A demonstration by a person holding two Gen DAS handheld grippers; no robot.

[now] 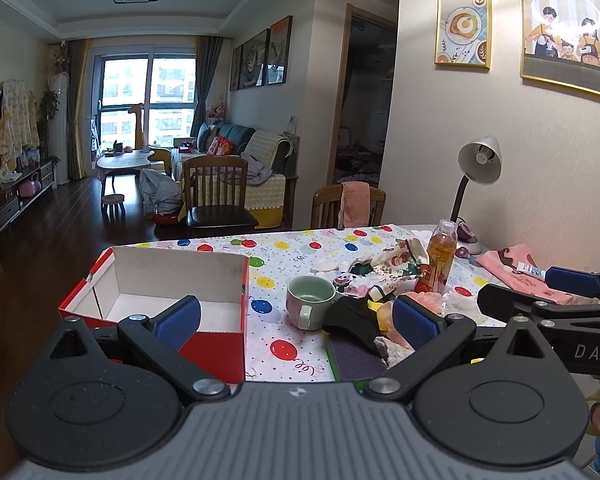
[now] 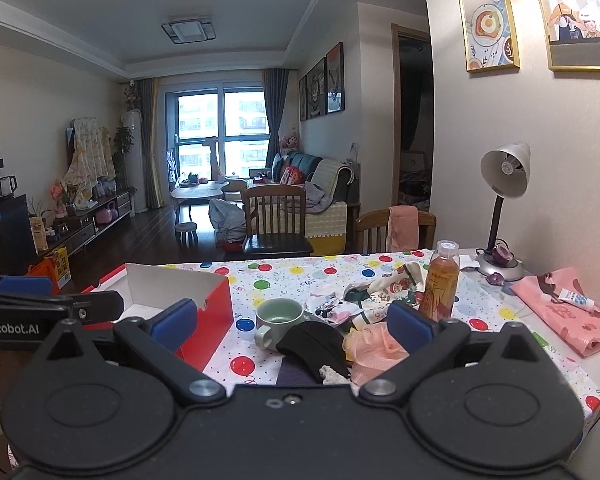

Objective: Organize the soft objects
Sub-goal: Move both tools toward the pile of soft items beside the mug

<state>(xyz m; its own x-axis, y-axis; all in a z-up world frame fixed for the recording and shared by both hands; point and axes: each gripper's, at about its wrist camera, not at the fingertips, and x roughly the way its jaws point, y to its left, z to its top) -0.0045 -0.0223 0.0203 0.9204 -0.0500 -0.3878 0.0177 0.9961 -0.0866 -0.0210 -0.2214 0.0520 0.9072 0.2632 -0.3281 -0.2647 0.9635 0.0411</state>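
Behind the bench [image 1: 284, 248] is a big living room with a sofa [image 1: 240, 144], a window [image 1: 148, 92] and wooden chairs [image 1: 216, 192]. Over the bench lies a white cloth with bright balloons on it.

On the left side of the bench sits a red box [image 1: 148, 304] with white insides. It is open on top and I can see nothing in it.

On the right side lies a pink cloth [image 2: 564, 308] with a small white tube [image 2: 576, 299] on it. Near the wall stands a lamp [image 2: 504, 208].

In the middle is a pile of soft things: a cloth with cartoon pictures [image 2: 384, 292], a black cloth [image 2: 316, 340] and a frilly pink cloth [image 2: 376, 346]. They touch each other. A bottle [image 2: 440, 284] of orange drink stands just behind the pile. A green cup [image 2: 278, 316] sits between the box and the pile, touching the black cloth.

Both tools are held above the near edge of the bench. The left tool [image 1: 296, 316] is wide open and has hold of nothing. The right tool [image 2: 292, 320] is wide open too, with nothing in it.
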